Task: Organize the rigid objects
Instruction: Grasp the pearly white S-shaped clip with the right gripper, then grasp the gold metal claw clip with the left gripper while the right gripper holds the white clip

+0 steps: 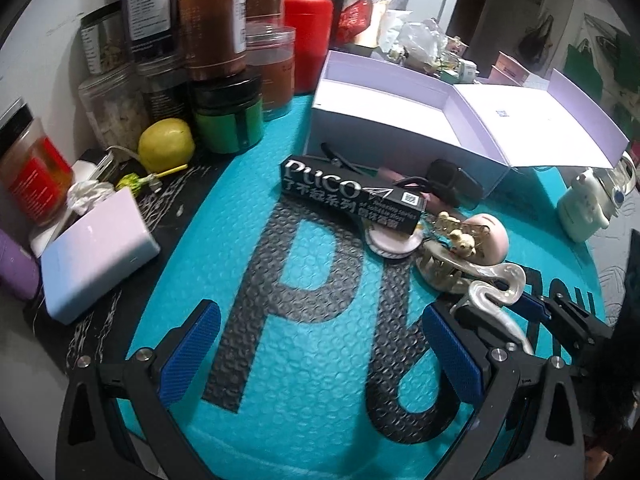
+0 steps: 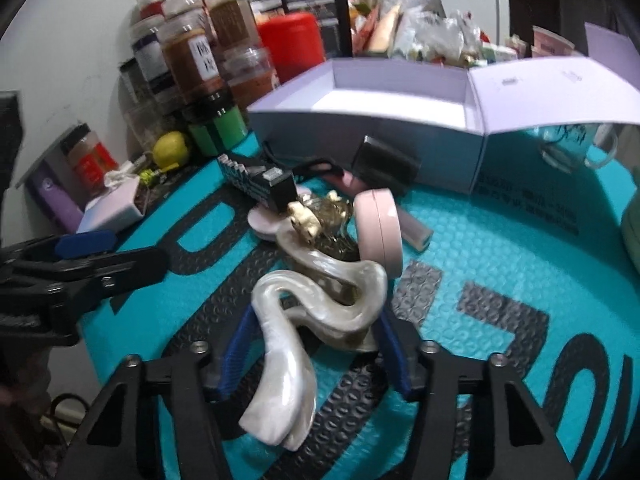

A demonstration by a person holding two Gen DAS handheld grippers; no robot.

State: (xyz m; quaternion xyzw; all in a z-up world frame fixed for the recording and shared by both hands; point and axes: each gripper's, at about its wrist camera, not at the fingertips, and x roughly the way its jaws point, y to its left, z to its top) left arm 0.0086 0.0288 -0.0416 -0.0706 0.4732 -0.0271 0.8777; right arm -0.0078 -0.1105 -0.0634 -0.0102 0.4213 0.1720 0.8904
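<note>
A wavy pearl-white hair claw (image 2: 320, 300) lies on the teal bubble mat (image 2: 500, 240), and my right gripper (image 2: 316, 332) is shut on it, blue pads (image 2: 236, 352) at both its sides. In the left wrist view the same hair claw (image 1: 492, 288) sits in the right gripper (image 1: 532, 308) at the right. Behind it lie a pink round compact (image 2: 380, 232), a gold bear clip (image 2: 316, 216), a black Puco box (image 1: 352, 196) and dark sunglasses (image 1: 448, 180). An open white box (image 1: 400, 120) stands beyond them. My left gripper (image 1: 320, 320) hangs open over the mat with nothing between its fingers.
Stacked jars (image 1: 212, 20), a red canister (image 1: 308, 40) and a lemon (image 1: 166, 144) crowd the back left. A pale power bank (image 1: 96, 248) lies at the mat's left edge. A white earbud case (image 1: 584, 208) stands at the right. Clutter fills the space behind the white box.
</note>
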